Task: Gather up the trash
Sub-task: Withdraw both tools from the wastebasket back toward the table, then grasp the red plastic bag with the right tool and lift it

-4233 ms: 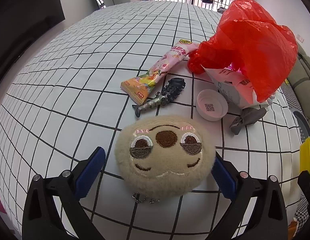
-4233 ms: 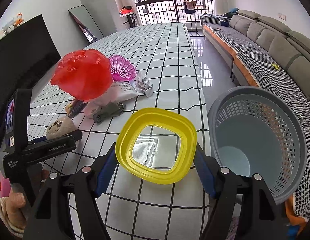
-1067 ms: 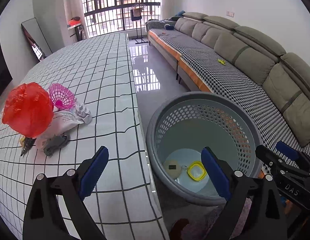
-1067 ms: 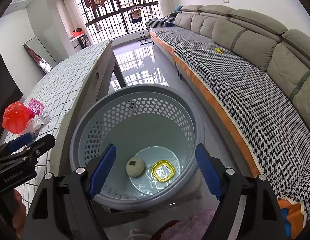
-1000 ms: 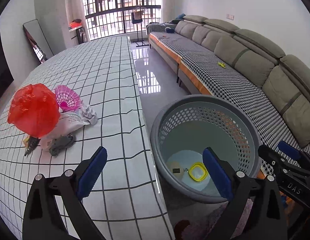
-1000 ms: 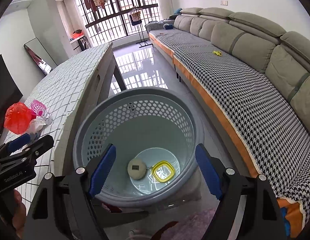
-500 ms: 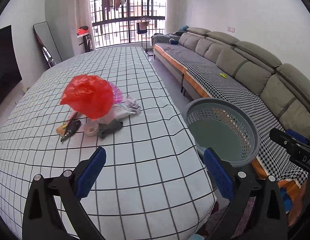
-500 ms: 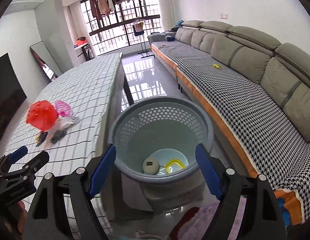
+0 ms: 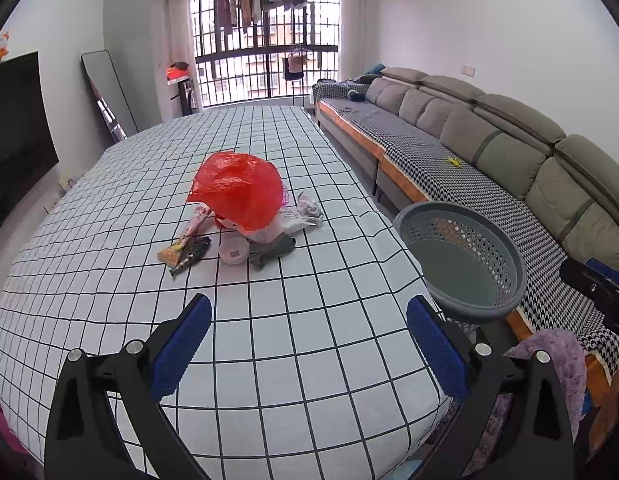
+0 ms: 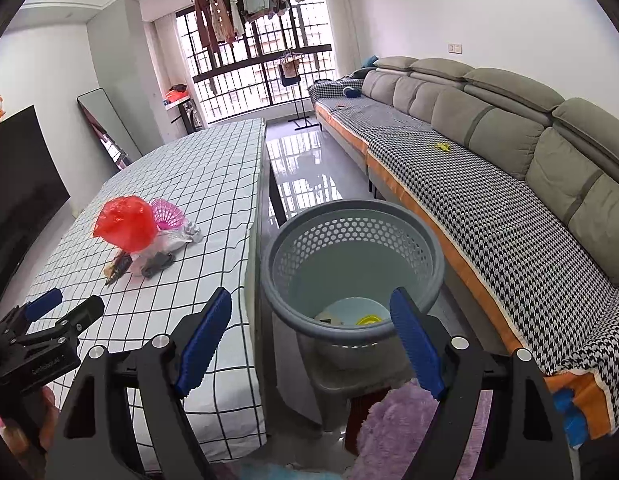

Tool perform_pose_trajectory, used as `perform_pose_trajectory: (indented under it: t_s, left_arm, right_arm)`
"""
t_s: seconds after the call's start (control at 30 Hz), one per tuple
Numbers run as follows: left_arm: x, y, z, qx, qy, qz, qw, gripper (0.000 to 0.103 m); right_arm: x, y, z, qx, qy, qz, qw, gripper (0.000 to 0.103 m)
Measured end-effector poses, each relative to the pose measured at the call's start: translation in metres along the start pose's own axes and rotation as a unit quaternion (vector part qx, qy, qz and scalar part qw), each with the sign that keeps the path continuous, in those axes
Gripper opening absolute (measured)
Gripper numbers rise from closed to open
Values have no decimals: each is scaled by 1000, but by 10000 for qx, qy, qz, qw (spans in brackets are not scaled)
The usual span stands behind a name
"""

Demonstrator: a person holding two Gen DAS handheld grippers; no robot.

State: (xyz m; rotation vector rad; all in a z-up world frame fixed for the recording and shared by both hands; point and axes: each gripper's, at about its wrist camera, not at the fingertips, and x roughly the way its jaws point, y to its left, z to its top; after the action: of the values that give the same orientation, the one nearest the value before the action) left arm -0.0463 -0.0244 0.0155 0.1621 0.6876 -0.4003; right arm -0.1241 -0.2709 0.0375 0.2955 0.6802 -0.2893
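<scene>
A heap of trash lies mid-table: a red plastic bag [image 9: 237, 194], a pink snack wrapper [image 9: 187, 236], a dark toy fish [image 9: 191, 258], a white cup [image 9: 234, 251], a grey rag [image 9: 271, 248] and a white packet [image 9: 305, 212]. The grey perforated basket [image 10: 351, 264] stands off the table's right edge, and a round plush and a yellow lid [image 10: 369, 320] lie in its bottom. My left gripper [image 9: 307, 338] hangs open and empty over the near end of the table. Just as open and empty, my right gripper [image 10: 309, 330] sits above the basket's near rim.
The checked tablecloth [image 9: 109, 208] covers a long table. A grey sofa with a houndstooth throw [image 10: 489, 184] runs along the right wall. A purple fuzzy cloth [image 10: 393, 428] lies below the basket. A dark TV [image 9: 13, 136] and a mirror stand at the left.
Both grippers have drawn back and upward from the basket. The left view has swung from the basket toward the table and its trash heap. Both stay open.
</scene>
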Motion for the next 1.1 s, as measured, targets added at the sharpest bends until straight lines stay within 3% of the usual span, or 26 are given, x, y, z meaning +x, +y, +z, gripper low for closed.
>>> perform_pose_trajectory:
  t_s: [0.23, 0.5, 0.67, 1.1]
  left_arm:
    - [4, 24, 0, -167, -11, 82, 9998, 97]
    - [32, 80, 19, -462, 123, 904, 9948, 97]
    - [48, 105, 39, -672, 86, 1082, 9918, 97]
    - [39, 116, 27, -612, 54, 1073, 9923, 97]
  right_arm:
    - [27, 28, 8, -368, 138, 416, 9984, 78]
    - [103, 73, 39, -712, 432, 1204, 9892, 78]
    - [140, 101, 64, -905, 471, 1431, 9844, 78]
    - [134, 157, 58, -1528, 254, 1781, 9718, 78]
